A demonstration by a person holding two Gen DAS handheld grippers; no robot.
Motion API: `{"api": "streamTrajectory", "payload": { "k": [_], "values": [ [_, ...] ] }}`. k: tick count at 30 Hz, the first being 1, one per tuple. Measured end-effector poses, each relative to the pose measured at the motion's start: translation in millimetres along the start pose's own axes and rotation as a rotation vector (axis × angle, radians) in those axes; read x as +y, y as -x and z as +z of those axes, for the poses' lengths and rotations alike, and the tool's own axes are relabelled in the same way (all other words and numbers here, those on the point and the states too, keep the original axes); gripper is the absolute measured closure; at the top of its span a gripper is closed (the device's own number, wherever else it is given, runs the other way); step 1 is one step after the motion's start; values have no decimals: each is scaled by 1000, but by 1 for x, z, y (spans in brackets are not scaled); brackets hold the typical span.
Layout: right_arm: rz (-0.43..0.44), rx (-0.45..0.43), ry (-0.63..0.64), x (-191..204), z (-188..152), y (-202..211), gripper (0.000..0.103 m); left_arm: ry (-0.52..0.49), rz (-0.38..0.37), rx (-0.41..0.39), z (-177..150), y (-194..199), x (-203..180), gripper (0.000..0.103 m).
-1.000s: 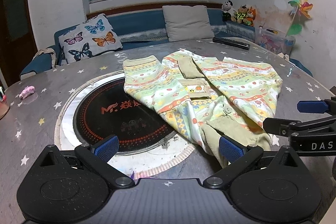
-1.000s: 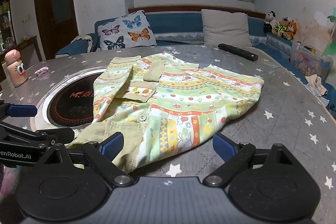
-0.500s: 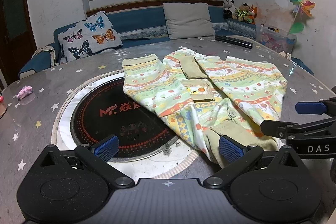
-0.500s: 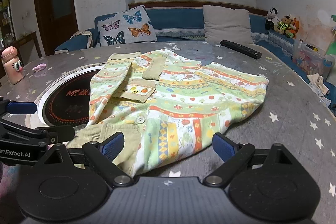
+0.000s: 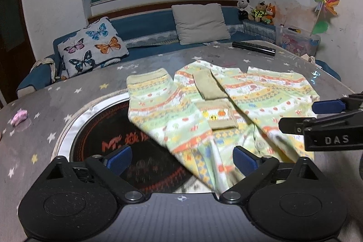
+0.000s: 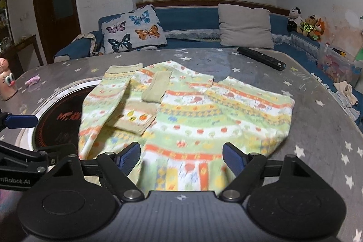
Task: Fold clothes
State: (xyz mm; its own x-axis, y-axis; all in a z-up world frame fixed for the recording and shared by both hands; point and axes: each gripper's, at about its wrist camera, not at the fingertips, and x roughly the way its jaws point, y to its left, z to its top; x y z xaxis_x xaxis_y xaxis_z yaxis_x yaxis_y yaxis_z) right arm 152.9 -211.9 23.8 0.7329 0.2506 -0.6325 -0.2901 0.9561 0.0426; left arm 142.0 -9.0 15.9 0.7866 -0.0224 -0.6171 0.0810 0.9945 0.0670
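Bin (image 6: pixel 338 65) seemingly holds toys.

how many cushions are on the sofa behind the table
2: the butterfly cushion leans at the sofa's left end, and the plain beige cushion sits further right, below the window. Others could be hidden past the frame edges.

the left gripper (image 5: pixel 182 159) hangs low over the near edge of a patterned green and yellow garment (image 5: pixel 226 106), its jaws wide but closing, with the blurred hem of the cloth between the blue pads and not yet pressed. the garment lies spread on a grey star-printed table (image 5: pixel 56 101), partly covering a round black cooktop (image 5: pixel 109 142). the right gripper (image 5: pixel 301 116) reaches in from the right edge above the cloth. a black remote (image 5: pixel 254 48) lies at the table's far side.
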Motion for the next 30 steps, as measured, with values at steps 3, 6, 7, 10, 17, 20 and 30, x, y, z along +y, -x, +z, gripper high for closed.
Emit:
{"api": "streamTrajectory", "payload": {
  "k": [3,6,7,10,17,20,30],
  "values": [
    [1,11,0,-5,11,-14,24,-17,-10,-2,11,-12,-1,16],
    [5,24,6,-8,25,-33,28,-36,-15,-3,21,-27,-3,24],
    [7,27,9,-9,30,-39,28,-40,-18,0,24,-32,-3,25],
    [19,31,13,-10,45,-57,35,-49,-25,7,32,-47,-3,35],
    [42,32,44,-9,77,-108,43,-22,-55,41,47,-77,5,41],
    [39,43,62,-5,85,-126,45,-20,-49,49,53,-89,6,41],
    [18,86,107,-1,87,-164,82,44,-59,125,57,-121,22,89]
  ]
}}
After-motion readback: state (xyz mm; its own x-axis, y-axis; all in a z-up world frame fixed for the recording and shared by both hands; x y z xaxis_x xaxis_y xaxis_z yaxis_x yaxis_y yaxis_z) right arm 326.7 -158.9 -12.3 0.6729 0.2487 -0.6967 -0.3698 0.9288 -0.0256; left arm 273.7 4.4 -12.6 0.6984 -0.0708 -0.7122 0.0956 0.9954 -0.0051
